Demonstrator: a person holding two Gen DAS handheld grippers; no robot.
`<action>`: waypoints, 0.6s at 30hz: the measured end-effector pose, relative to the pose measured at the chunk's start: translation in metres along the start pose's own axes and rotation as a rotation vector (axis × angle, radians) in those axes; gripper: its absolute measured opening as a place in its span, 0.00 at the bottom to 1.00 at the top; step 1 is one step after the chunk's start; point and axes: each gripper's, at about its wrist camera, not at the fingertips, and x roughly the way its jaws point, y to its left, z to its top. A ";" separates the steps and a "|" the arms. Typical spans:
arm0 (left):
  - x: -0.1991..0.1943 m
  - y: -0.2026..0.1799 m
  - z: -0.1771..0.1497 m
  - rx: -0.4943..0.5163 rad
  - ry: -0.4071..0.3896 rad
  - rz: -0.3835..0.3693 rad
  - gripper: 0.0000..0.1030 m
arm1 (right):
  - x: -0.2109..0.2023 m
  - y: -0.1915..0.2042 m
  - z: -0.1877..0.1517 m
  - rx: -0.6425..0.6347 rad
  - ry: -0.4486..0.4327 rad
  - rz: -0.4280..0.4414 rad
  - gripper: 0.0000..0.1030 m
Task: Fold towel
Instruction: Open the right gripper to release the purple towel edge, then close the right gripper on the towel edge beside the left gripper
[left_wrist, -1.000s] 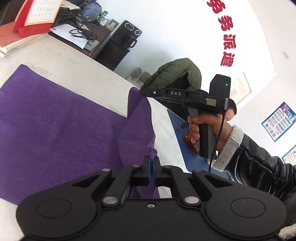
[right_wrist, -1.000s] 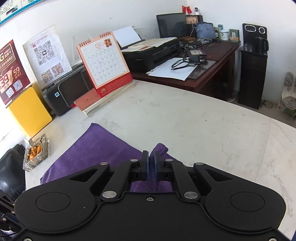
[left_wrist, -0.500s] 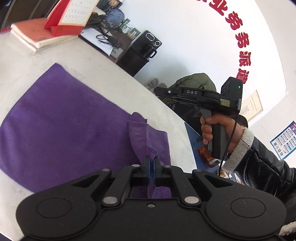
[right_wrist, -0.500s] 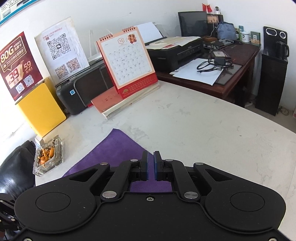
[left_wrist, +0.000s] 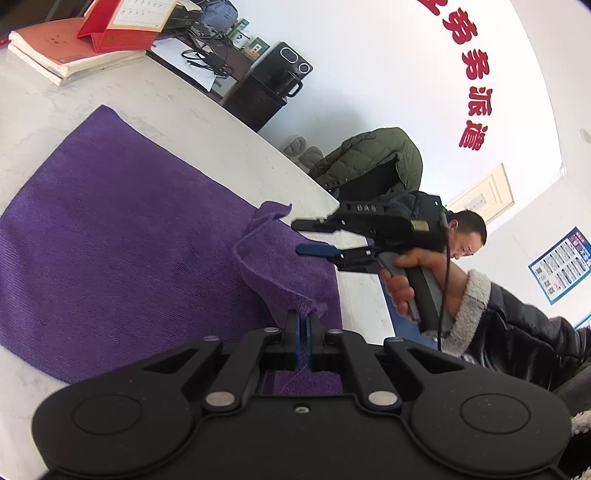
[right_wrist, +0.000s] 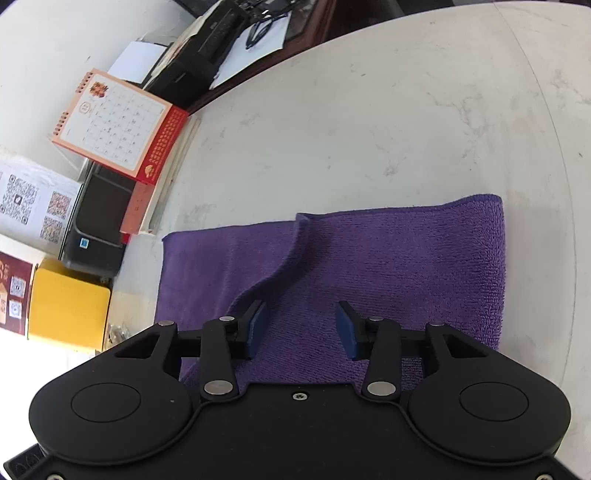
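A purple towel (left_wrist: 110, 236) lies on the white marble table, its near edge folded over onto the rest. My left gripper (left_wrist: 303, 325) is shut on a raised corner of that folded edge, just above the cloth. In the left wrist view my right gripper (left_wrist: 306, 236) hovers beside the other folded corner (left_wrist: 275, 210), which has dropped free. The right wrist view looks down on the folded towel (right_wrist: 388, 266); my right gripper (right_wrist: 301, 325) is opening, jaws apart, with only flat cloth beneath and nothing between the pads.
A desk calendar (right_wrist: 118, 127) on a stack of books (left_wrist: 62, 55), a black printer (right_wrist: 99, 225) and a yellow box (right_wrist: 66, 302) line the table's far side. A person in a dark jacket (left_wrist: 517, 321) sits at the table's right edge.
My right gripper rolled, dropped toward the table and let go of its towel corner, its jaws now apart. The left gripper kept its grip and sank slightly with the fold.
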 end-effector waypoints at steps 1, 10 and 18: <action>0.001 0.000 0.000 0.001 0.003 -0.002 0.03 | 0.002 0.000 0.002 0.011 -0.008 0.005 0.42; 0.005 0.009 -0.005 -0.018 0.011 0.003 0.03 | 0.029 0.050 0.030 -0.176 -0.020 -0.071 0.49; 0.005 0.021 -0.009 -0.051 0.024 0.019 0.03 | 0.067 0.119 0.010 -0.728 0.038 -0.246 0.53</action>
